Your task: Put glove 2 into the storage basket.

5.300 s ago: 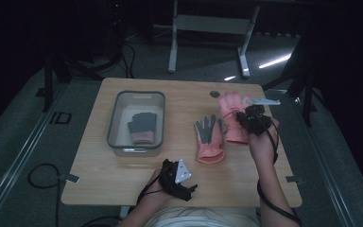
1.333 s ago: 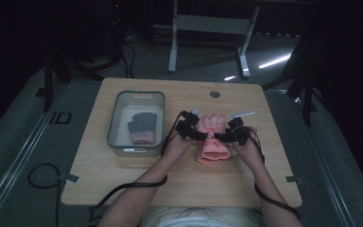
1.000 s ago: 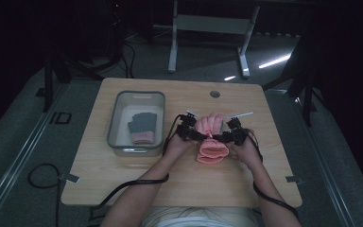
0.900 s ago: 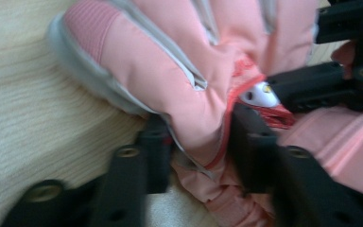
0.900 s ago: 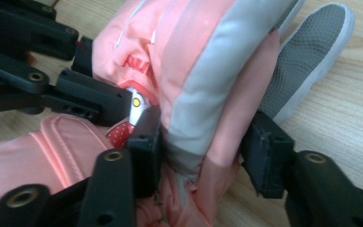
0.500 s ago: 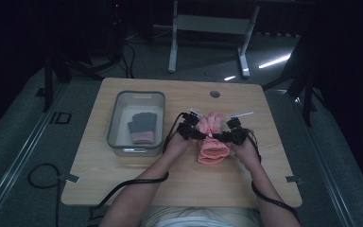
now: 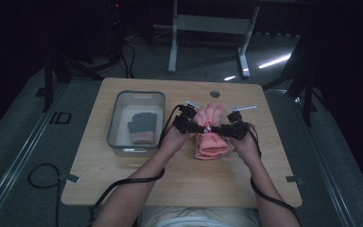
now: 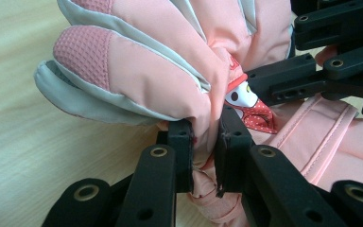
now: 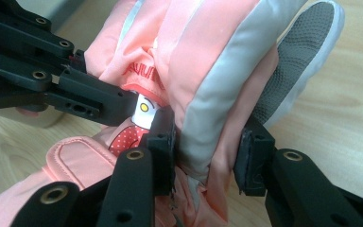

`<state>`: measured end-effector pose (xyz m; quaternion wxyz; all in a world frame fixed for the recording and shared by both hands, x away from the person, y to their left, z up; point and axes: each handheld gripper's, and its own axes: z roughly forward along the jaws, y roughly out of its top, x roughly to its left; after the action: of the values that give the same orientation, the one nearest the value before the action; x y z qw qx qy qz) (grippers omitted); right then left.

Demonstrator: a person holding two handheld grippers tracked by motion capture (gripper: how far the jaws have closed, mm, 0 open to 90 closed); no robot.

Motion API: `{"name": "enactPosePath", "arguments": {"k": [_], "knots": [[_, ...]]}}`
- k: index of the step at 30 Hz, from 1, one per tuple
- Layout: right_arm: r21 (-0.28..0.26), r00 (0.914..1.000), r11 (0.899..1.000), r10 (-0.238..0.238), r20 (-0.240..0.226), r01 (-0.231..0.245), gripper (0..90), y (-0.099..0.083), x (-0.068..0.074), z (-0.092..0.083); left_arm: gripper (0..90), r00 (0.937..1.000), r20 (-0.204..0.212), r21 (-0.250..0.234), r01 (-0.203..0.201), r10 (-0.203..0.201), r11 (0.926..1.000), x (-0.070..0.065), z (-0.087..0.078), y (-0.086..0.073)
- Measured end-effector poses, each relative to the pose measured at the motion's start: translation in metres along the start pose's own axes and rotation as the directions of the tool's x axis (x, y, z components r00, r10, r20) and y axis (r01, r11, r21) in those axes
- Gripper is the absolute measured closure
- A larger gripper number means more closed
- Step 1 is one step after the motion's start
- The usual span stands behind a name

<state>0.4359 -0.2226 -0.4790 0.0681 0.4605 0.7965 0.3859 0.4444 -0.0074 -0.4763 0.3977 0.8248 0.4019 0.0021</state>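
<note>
With one grey-and-pink glove [image 7: 142, 128] already lying in the bin [image 7: 118, 142] at the left, the left gripper [image 8: 203, 137] and right gripper [image 9: 208, 137] both pinch the pink glove [image 7: 210, 135] at mid-table (barely raised), leaving its move to the bin.

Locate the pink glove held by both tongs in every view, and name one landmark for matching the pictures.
High view: the pink glove lies at table centre, between the left tongs and the right tongs.
Left gripper view: it fills the upper middle and right, a fold pinched between the jaws.
Right gripper view: it spans the centre, clamped at its edge.
Shared landmark: the cartoon tag on the glove.
</note>
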Motion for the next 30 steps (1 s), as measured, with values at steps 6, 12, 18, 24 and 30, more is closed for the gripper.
{"name": "enactPosePath", "arguments": {"k": [6,12,18,24,30], "knots": [[-0.031,0.9995,0.999,-0.024,-0.021,0.023,64.2,0.015,0.009,-0.012,78.6,0.9990,-0.041,-0.024,-0.018,0.017,0.9996,-0.008,-0.022,0.009],[-0.047,0.9984,0.998,-0.051,-0.023,0.050,64.2,0.029,0.019,-0.018,78.6,0.9978,-0.062,-0.041,-0.025,0.022,0.9989,-0.009,-0.039,0.015],[-0.052,0.9969,0.996,-0.069,-0.037,0.067,64.2,0.038,0.028,-0.016,78.6,0.9963,-0.081,-0.047,-0.032,0.028,0.9984,-0.005,-0.051,0.013],[-0.051,0.9952,0.995,-0.082,-0.053,0.080,64.2,0.044,0.037,-0.011,78.6,0.9952,-0.097,-0.053,-0.019,0.014,0.9984,0.000,-0.063,0.011],[-0.058,0.9920,0.993,-0.109,-0.064,0.105,64.1,0.059,0.048,-0.008,78.6,0.9925,-0.122,-0.079,-0.001,-0.009,0.9969,0.006,-0.081,0.012]]}}
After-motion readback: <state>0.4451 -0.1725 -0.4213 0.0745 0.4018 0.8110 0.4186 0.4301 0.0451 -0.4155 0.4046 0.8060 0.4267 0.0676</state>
